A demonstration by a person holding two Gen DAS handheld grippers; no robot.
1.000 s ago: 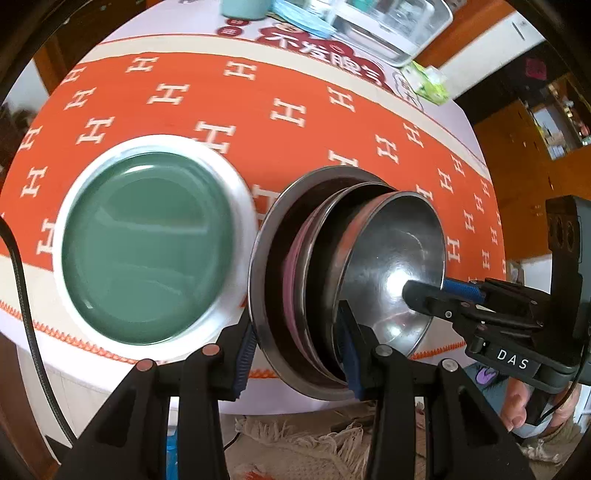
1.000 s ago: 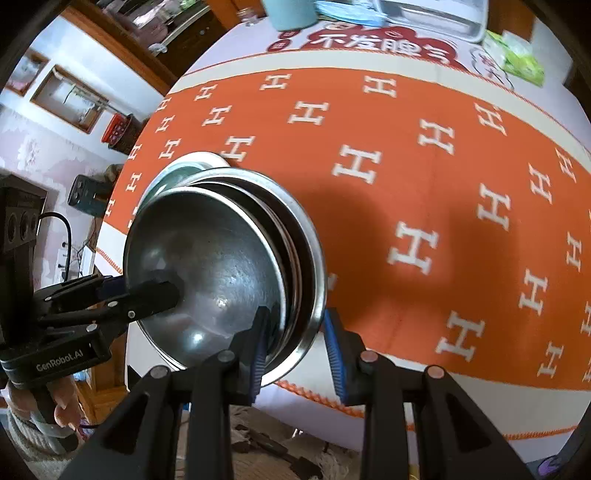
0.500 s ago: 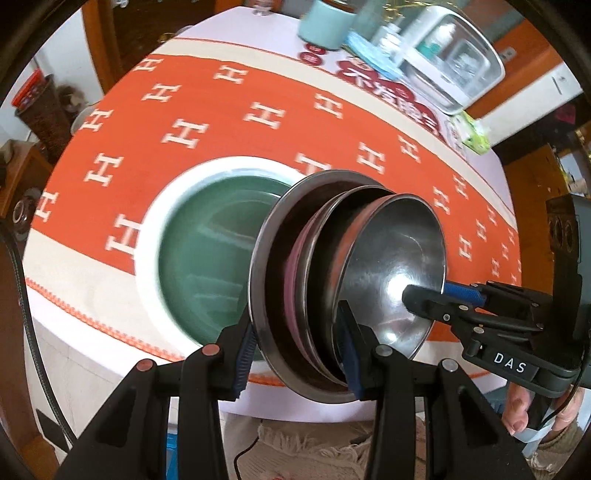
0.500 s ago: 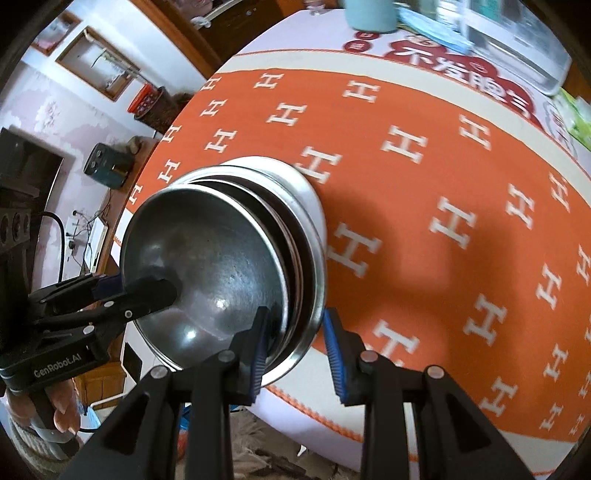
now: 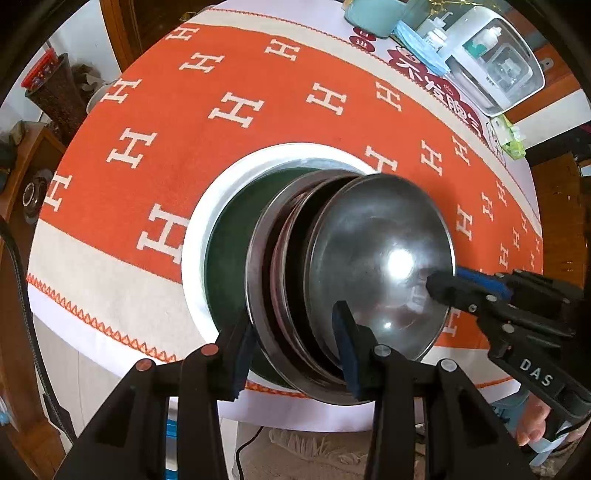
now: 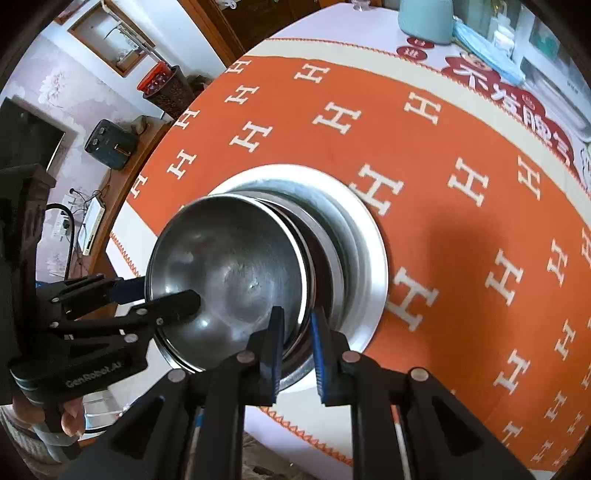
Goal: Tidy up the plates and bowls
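Moved since a second ago: nested stack of steel bowls (image 5: 376,266), pinched rim-on by left tongs (image 5: 295,345) and right tongs (image 6: 297,341), now over green plate (image 5: 225,258) on bench (image 5: 258,92); setting down remains.

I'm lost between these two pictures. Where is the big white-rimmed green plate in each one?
Left wrist view: the white-rimmed green plate lies centre-left on the orange tablecloth, partly hidden behind the held stack of steel bowls.
Right wrist view: only its white rim shows at centre, curving around the stack's right side.
Shared landmark: the pale blue cup at the table's far edge.
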